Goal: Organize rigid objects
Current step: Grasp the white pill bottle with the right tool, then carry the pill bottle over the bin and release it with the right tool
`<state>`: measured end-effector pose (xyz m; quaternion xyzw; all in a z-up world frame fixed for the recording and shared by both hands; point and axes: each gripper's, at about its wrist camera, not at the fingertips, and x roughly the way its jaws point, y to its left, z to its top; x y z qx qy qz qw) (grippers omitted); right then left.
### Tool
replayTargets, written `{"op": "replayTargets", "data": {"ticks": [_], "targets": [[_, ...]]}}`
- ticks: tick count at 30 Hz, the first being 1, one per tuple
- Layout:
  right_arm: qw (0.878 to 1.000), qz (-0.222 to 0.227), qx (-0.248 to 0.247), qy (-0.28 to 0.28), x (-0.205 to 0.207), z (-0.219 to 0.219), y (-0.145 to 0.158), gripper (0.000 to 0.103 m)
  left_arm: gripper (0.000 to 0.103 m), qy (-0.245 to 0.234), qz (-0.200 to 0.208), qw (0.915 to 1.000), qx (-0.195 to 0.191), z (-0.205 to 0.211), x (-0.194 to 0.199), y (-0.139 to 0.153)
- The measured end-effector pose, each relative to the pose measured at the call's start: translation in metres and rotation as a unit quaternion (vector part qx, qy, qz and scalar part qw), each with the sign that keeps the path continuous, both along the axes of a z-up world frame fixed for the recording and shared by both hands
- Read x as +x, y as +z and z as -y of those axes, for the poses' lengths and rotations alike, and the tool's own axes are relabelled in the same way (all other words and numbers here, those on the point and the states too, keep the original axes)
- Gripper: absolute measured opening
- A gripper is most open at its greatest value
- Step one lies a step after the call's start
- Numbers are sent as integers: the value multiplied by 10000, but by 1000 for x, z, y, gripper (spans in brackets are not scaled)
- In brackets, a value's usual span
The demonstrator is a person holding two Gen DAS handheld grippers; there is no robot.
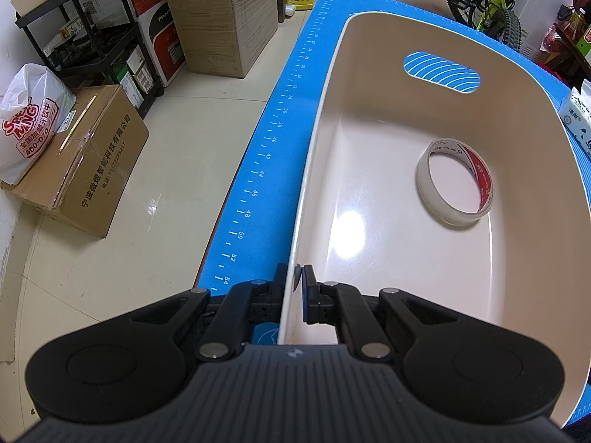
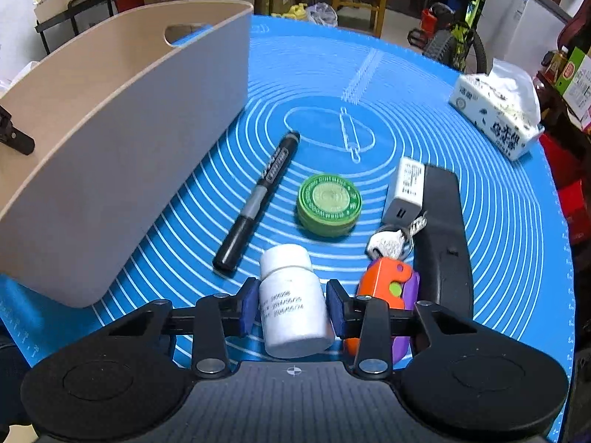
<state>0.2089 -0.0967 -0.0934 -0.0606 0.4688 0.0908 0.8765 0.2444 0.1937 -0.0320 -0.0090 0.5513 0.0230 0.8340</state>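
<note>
White pill bottle (image 2: 293, 302) lay on its side on the blue mat (image 2: 498, 221) covering the counter, cap pointing away, between the fingers (image 2: 248, 306) of the right gripper (image 2: 293, 308). Fingers sat just beside its body on both sides; contact could not be confirmed, a thin gap seemed to show on the right side. Orange-and-purple toy (image 2: 388, 288) with keys (image 2: 388, 241) lay just right of the bottle. Green round tin (image 2: 328, 199), black marker (image 2: 258, 195), white charger (image 2: 404, 188) and black remote (image 2: 443, 221) lay farther out. Tissue pack (image 2: 496, 118) sat at the far right. Beige bin (image 2: 110, 140) stood to the left, holding a tape roll (image 1: 456, 182). Left gripper (image 1: 295, 295) was pinching the bin's near wall (image 1: 291, 295), fingers pressed together on it.
</note>
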Motion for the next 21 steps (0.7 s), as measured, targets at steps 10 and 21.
{"op": "replayTargets", "data": {"ticks": [10,21], "targets": [[9986,527,102,-13,3,-2,37,44,9,-2,4,10000,-1,0,0,0],[9884,1479,268,209,8,-20,107,44,9,0,5,10000,-3,0,0,0]]}}
